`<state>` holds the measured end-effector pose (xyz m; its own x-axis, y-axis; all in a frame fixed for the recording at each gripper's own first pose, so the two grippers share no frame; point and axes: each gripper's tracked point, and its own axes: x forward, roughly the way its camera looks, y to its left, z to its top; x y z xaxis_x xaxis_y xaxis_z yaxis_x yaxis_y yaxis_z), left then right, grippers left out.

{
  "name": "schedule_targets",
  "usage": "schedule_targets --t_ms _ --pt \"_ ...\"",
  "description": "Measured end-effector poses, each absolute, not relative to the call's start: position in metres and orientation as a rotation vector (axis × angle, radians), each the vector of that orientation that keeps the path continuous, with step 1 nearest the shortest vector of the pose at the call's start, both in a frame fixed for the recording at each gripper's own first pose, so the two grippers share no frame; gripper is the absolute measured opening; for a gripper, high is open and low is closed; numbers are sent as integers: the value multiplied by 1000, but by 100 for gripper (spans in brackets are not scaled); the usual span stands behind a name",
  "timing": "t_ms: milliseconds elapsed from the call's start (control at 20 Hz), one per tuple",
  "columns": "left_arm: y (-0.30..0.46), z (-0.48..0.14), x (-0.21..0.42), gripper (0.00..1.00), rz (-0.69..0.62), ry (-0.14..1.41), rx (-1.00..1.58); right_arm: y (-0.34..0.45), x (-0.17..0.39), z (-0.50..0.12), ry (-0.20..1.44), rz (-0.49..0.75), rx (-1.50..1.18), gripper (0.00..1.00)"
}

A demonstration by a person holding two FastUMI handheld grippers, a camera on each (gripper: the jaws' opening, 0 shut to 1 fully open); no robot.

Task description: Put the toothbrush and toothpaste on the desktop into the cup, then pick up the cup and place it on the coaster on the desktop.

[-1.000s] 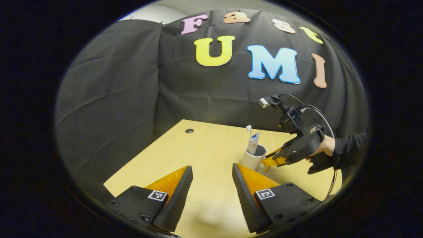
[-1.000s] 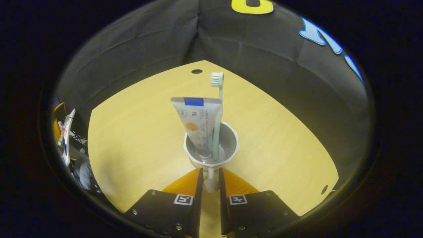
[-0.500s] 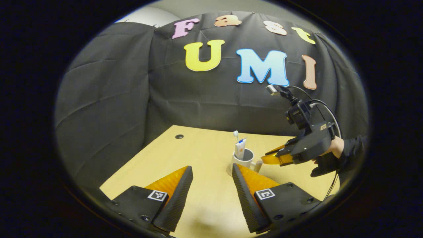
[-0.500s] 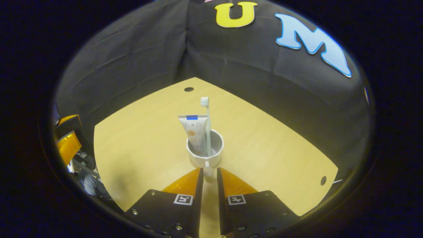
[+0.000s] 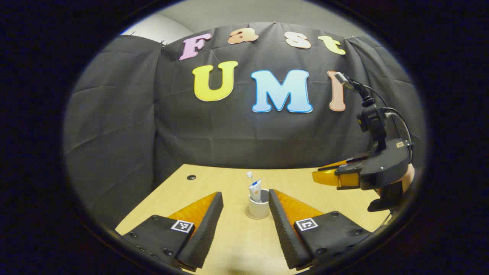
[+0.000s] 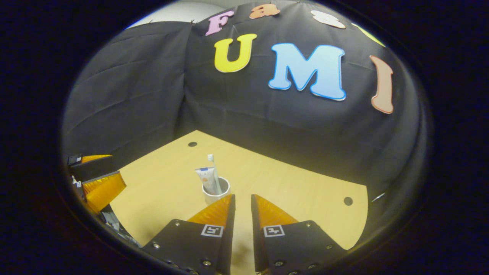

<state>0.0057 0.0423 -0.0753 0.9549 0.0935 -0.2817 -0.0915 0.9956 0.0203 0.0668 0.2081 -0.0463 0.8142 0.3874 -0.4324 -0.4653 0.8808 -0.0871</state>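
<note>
- On the wooden desktop (image 5: 229, 244), left gripper view: a white cup (image 5: 258, 208) stands upright on a round coaster (image 5: 253, 217), whose edge shows around the cup's base.
- A toothbrush (image 5: 250, 177) and a toothpaste tube (image 5: 255, 189) stand inside the cup, both rising above its rim, the brush head topmost.
- The left gripper (image 5: 244, 221) has its fingers spread wide, with nothing between them; the cup sits beyond them, seen in the gap, and is not touched.
- At the right of this view the right gripper (image 5: 324, 176) is held up above the desk, well apart from the cup. A hand (image 5: 405, 180) grips it from behind and cables loop over its top.
- A small dark hole (image 5: 191, 177) sits near the desk's far left corner. Black cloth wall (image 5: 114, 126) behind.

- Ahead of the fingers, right gripper view: the cup (image 6: 216, 192) stands on the desk (image 6: 298, 202), just beyond and slightly left of the fingertips, toothbrush (image 6: 211, 160) and toothpaste tube (image 6: 206, 177) upright inside.
- The coaster cannot be made out under the cup from here.
- The right gripper (image 6: 243, 198) has its fingers close together, a narrow gap left between them, pinching nothing.
- The left gripper (image 6: 97, 179) shows at the left edge, fingers apart.
- Two dark holes in the desk: one at the far corner (image 6: 192, 144), one near the right edge (image 6: 347, 201).
</note>
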Motion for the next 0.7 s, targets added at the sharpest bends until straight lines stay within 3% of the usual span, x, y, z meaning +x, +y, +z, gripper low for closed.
schedule_targets --t_ms 100,150,400,450,700 --pt "32 -59 11 82 65 254 14 197 55 -28 370 407 -165 27" --pt "26 -50 15 82 51 232 17 192 48 -18 345 383 -149 23" --pt "-1 -12 21 81 -8 140 29 164 17 25 238 258 -112 27" --pt "-6 -6 20 81 -16 130 32 160 11 32 215 235 -106 23" --pt "-27 18 17 80 -37 84 35 141 -9 50 157 161 -70 24"
